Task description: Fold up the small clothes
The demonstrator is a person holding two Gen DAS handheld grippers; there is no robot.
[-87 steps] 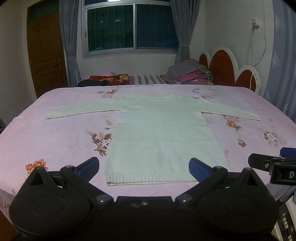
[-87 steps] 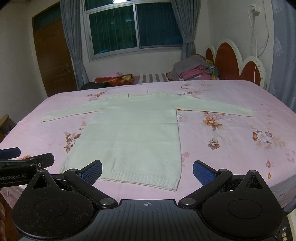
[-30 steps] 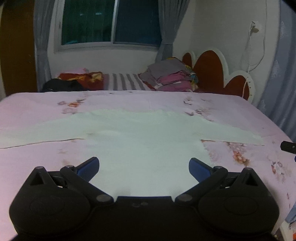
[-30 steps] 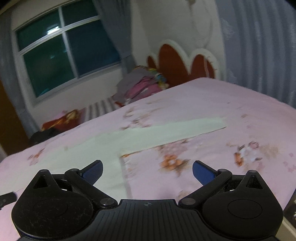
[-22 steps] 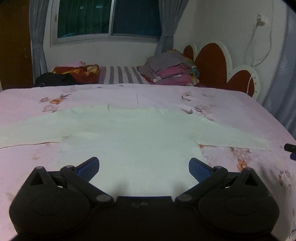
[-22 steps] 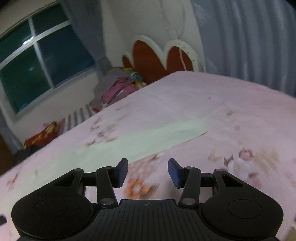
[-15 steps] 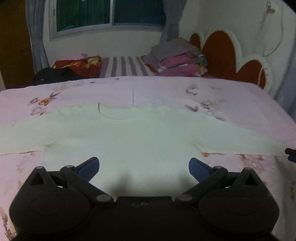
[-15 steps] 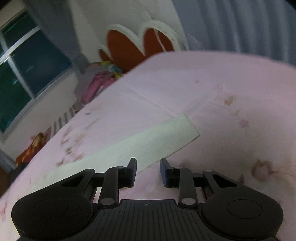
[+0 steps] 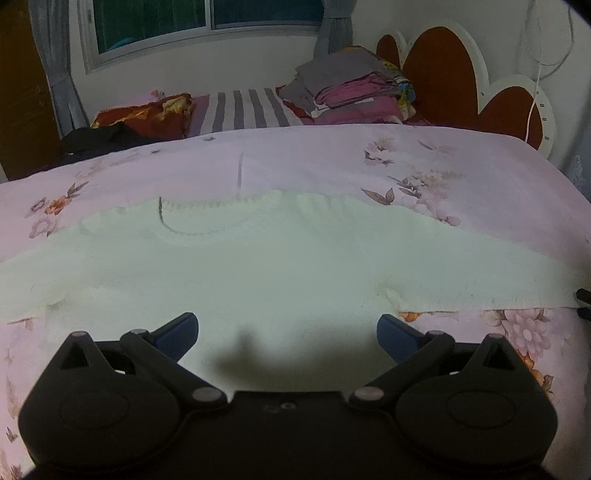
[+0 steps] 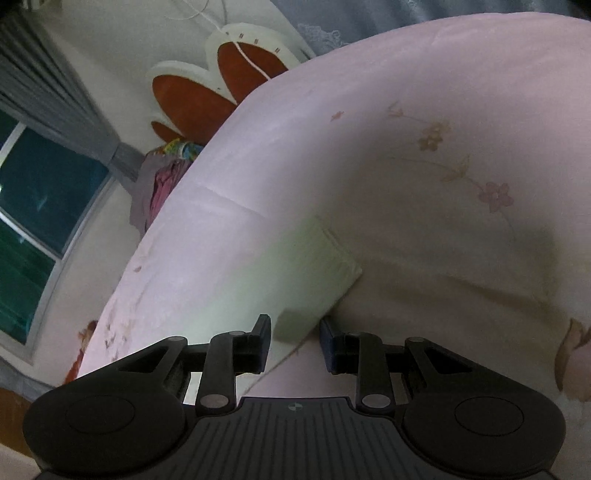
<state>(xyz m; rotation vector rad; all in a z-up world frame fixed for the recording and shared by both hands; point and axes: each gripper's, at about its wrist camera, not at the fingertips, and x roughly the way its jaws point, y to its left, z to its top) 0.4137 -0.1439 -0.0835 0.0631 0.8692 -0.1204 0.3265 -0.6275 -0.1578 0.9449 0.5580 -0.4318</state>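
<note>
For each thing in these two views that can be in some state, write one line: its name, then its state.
Sweater: spread flat on the bed, sleeves out, unfolded.
Sleeve cuff: flat on the sheet, between the right fingers, not pinched.
Left hand-held gripper: wide open, over the sweater's body.
Right hand-held gripper: partly closed, holding nothing.
Clothes pile: folded, stacked.
Window curtains: drawn aside.

One pale sweater (image 9: 288,266) lies on one pink bedspread (image 9: 461,158), with two grippers, left (image 9: 287,330) and right (image 10: 294,338), over it. Beyond the bedspread: one clothes pile (image 9: 351,88), one striped pillow (image 9: 240,110), one window (image 9: 207,22).
</note>
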